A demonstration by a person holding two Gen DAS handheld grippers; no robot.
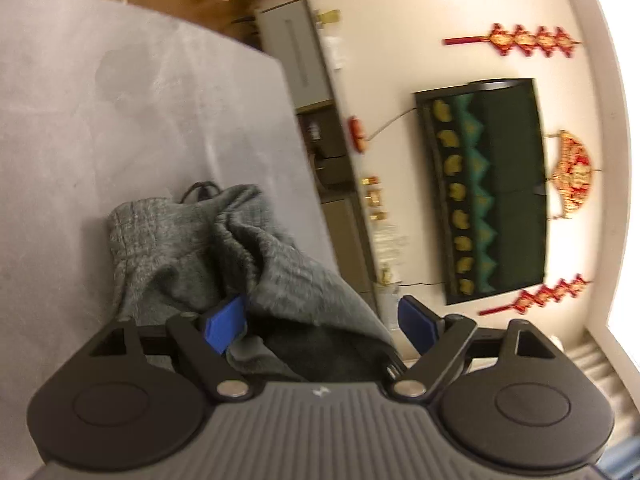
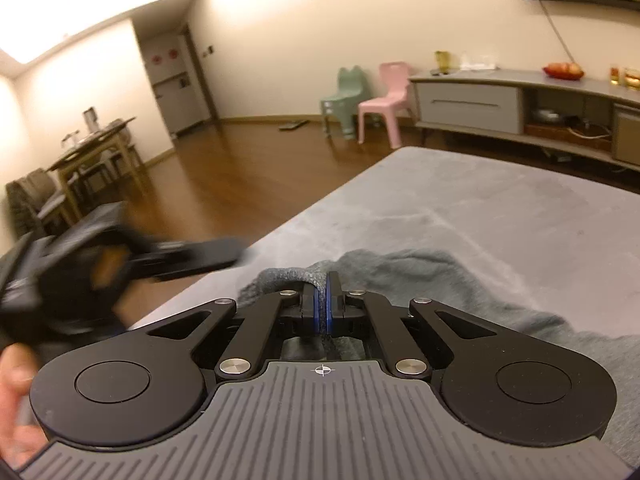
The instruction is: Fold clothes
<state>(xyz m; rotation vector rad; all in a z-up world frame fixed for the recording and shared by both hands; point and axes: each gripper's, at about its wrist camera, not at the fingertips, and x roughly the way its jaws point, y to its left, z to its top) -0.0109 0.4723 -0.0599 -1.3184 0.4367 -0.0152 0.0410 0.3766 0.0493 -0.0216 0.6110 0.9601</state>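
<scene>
Grey cloth fills the near middle of the left wrist view: a crumpled grey garment lies heaped on a pale grey padded surface, with a dark cord loop poking out at its far edge. The left gripper stands spread wide, released. Its left blue pad is partly tucked under a fold of the cloth, while its right blue pad hangs clear of the fabric, past the surface's edge. Nothing is pinched between them. This view is rolled, so the room appears tipped: a dark screen with green and yellow shapes hangs on a cream wall, flanked by red and gold ornaments, and a long grey cabinet runs beside the surface's far right side.

In the right wrist view the right gripper is clenched, its blue pads pressed together on a rolled edge of the same garment, which spreads away to the right and near side across the padded surface. At the left, the left gripper shows as a dark motion-blurred shape beside the surface's edge, with part of a hand at the near left border. Beyond lie a wooden floor, a pink chair and a green chair by the far wall, the grey cabinet at the far right, and a dining table at the far left.
</scene>
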